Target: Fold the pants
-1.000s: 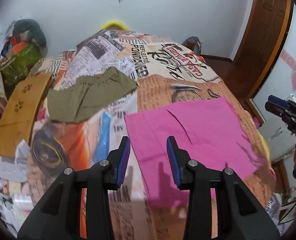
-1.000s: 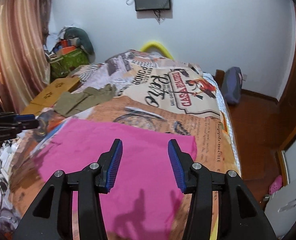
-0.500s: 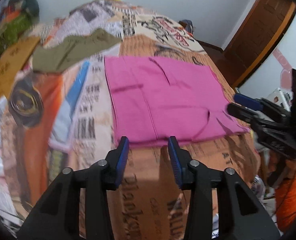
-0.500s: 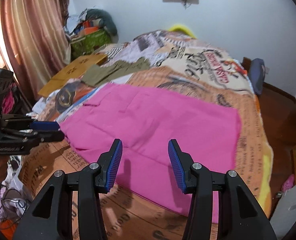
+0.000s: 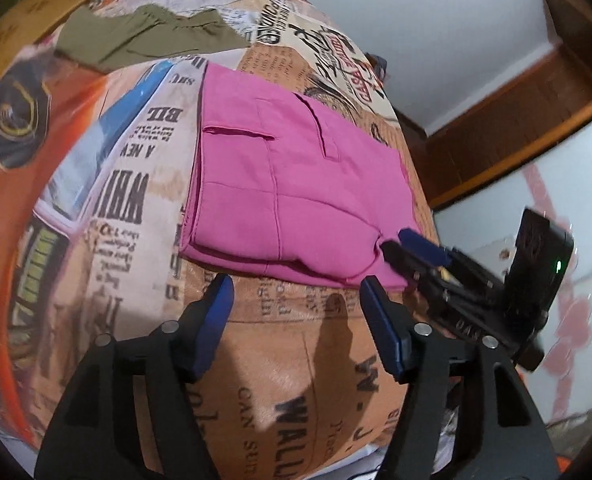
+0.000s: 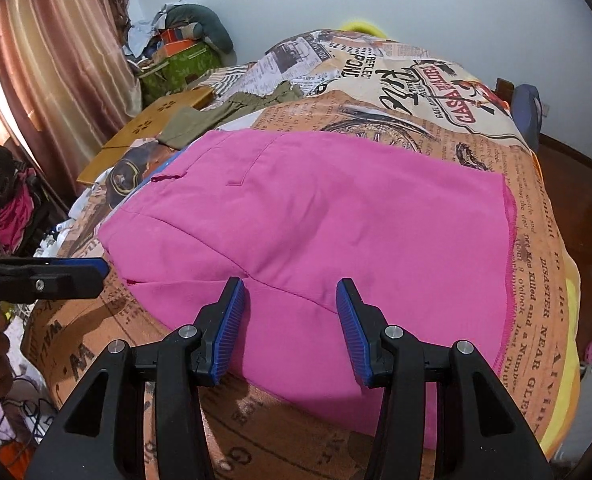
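Note:
The pink pants (image 5: 296, 184) lie flat on the bed, spread wide; in the right wrist view they (image 6: 336, 220) fill the middle. My left gripper (image 5: 296, 292) is open and empty, just short of the pants' near edge. My right gripper (image 6: 292, 296) is open and empty, low over the pants' near edge. The right gripper also shows in the left wrist view (image 5: 400, 246), at the pants' near right corner. The left gripper shows at the left edge of the right wrist view (image 6: 96, 270), beside the pants' left corner.
The bed has a newspaper-print cover (image 5: 144, 200). Olive green pants (image 5: 144, 36) lie at the far left of the bed, also in the right wrist view (image 6: 232, 110). A yellow board (image 6: 148, 136), curtain (image 6: 56, 60) and clutter stand left. A wooden door (image 5: 536, 92) is right.
Both grippers have dropped lower and closer to the pants' near edge. The right gripper has come in to the pants' near right corner. Both stay open.

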`<control>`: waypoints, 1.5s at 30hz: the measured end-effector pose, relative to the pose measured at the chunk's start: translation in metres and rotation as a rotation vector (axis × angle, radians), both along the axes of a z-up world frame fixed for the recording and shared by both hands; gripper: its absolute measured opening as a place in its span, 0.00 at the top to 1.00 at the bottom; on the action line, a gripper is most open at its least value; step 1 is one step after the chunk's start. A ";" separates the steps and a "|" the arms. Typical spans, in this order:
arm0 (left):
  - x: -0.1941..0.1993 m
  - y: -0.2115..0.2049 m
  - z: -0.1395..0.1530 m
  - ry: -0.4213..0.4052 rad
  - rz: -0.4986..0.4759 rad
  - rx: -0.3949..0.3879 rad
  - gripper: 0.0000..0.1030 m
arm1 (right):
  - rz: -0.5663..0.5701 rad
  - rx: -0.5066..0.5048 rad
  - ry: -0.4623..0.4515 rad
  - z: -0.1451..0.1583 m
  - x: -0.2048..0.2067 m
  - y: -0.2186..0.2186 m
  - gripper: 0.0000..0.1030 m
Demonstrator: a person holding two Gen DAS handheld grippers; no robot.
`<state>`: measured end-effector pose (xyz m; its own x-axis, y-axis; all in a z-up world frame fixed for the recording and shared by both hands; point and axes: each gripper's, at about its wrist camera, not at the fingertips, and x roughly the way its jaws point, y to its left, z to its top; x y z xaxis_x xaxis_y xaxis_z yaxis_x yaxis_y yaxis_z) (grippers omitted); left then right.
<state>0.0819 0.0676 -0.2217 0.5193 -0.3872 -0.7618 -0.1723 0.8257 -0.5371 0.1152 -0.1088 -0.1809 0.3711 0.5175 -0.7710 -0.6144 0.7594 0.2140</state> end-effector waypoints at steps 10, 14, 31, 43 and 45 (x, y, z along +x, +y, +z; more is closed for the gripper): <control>0.017 0.010 -0.008 0.009 0.131 -0.124 0.36 | 0.009 0.018 0.007 -0.002 0.003 -0.001 0.57; 0.028 0.015 -0.011 0.023 0.157 -0.159 0.36 | 0.013 0.025 0.009 -0.003 0.003 -0.002 0.57; 0.059 0.012 -0.010 0.043 0.230 -0.025 0.64 | 0.008 0.070 0.038 -0.004 0.004 -0.008 0.56; 0.028 0.008 0.027 -0.088 0.194 0.252 0.72 | 0.062 0.069 0.046 0.002 -0.004 0.010 0.56; 0.015 0.012 0.037 -0.118 0.204 0.331 0.72 | 0.089 0.068 0.042 0.004 -0.008 0.018 0.56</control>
